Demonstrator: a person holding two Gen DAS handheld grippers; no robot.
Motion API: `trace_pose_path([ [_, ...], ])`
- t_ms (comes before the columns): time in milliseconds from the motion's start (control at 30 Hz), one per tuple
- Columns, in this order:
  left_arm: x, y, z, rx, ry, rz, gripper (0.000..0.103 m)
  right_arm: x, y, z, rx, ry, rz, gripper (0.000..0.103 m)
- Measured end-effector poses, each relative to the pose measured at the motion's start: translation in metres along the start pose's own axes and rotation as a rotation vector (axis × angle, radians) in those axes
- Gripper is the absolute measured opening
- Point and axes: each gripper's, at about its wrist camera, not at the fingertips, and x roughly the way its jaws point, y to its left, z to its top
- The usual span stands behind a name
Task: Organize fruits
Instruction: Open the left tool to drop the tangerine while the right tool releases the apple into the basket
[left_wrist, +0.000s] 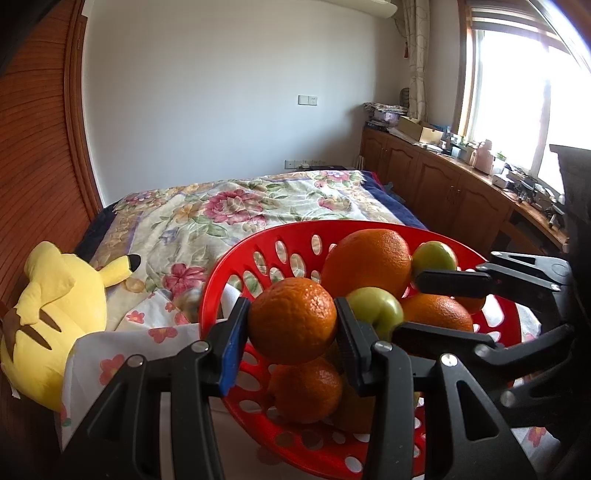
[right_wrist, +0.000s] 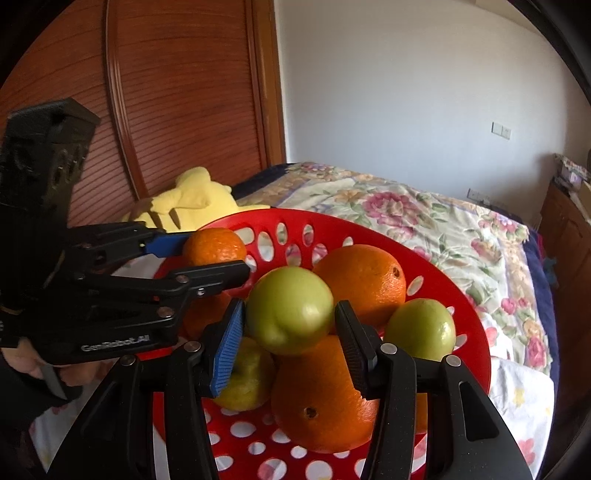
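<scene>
A red perforated basket (left_wrist: 236, 266) (right_wrist: 469, 314) on the bed holds several oranges and green apples. My left gripper (left_wrist: 291, 325) is shut on a small orange (left_wrist: 291, 319) above the basket's left side; it also shows in the right wrist view (right_wrist: 214, 254) with the same orange (right_wrist: 214, 245). My right gripper (right_wrist: 290, 325) is shut on a green apple (right_wrist: 290, 308) above the pile; in the left wrist view the right gripper (left_wrist: 436, 306) reaches in from the right around that apple (left_wrist: 376, 306). A big orange (left_wrist: 367, 260) (right_wrist: 364, 280) lies behind.
The basket sits on a floral bedspread (left_wrist: 229, 210) (right_wrist: 424, 218). A yellow plush toy (left_wrist: 55, 310) (right_wrist: 192, 201) lies left of the basket by the wooden headboard (right_wrist: 177, 110). A wooden cabinet (left_wrist: 443, 181) with clutter runs under the window on the right.
</scene>
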Motion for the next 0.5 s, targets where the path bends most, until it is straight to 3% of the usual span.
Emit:
trace_pose_path([
  [500, -0.003, -0.004, 0.003, 0.014, -0.005, 0.023, 0.049, -0.023, 0.002, -0.01, -0.009, -0.035, -0.048, 0.052],
])
